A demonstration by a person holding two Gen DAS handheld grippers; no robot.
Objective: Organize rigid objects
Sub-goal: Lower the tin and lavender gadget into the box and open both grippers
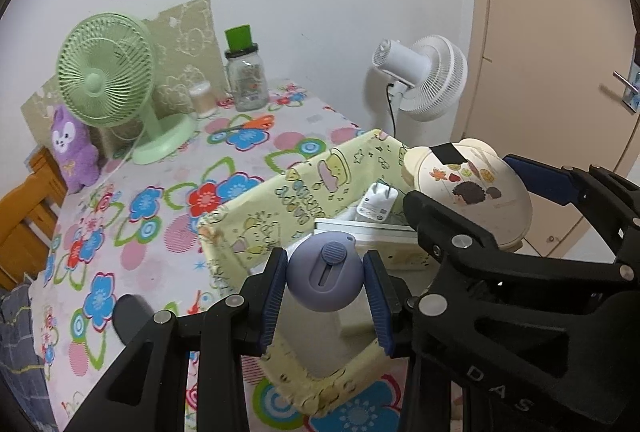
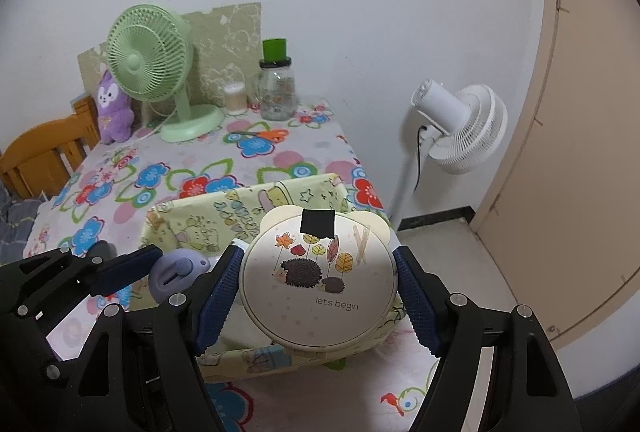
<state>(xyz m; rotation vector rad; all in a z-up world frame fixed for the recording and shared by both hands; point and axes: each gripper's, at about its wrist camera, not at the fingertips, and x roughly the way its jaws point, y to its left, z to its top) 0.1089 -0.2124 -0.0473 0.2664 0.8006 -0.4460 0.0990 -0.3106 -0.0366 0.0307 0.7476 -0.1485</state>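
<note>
My left gripper [image 1: 325, 300] is shut on a round purple gadget [image 1: 324, 274] with a slider button, held over the near part of a yellow cartoon-print fabric box [image 1: 256, 207]. My right gripper [image 2: 318, 302] is shut on a round cream bear-eared case [image 2: 320, 280] with hedgehog art and black tape, held above the same box [image 2: 192, 220]. The case also shows in the left wrist view [image 1: 468, 191], at the box's right side. The purple gadget shows in the right wrist view [image 2: 176, 272], left of the case. Inside the box lie a white charger plug [image 1: 376, 201] and a white flat item [image 1: 360, 228].
On the floral tablecloth [image 1: 160, 216] stand a green desk fan [image 1: 108, 79], a purple plush [image 1: 72, 147], a glass jar with green lid [image 1: 244, 71], a small cup [image 1: 202, 99] and orange scissors [image 1: 248, 123]. A white floor fan [image 1: 424, 79] and a door [image 1: 560, 51] are to the right.
</note>
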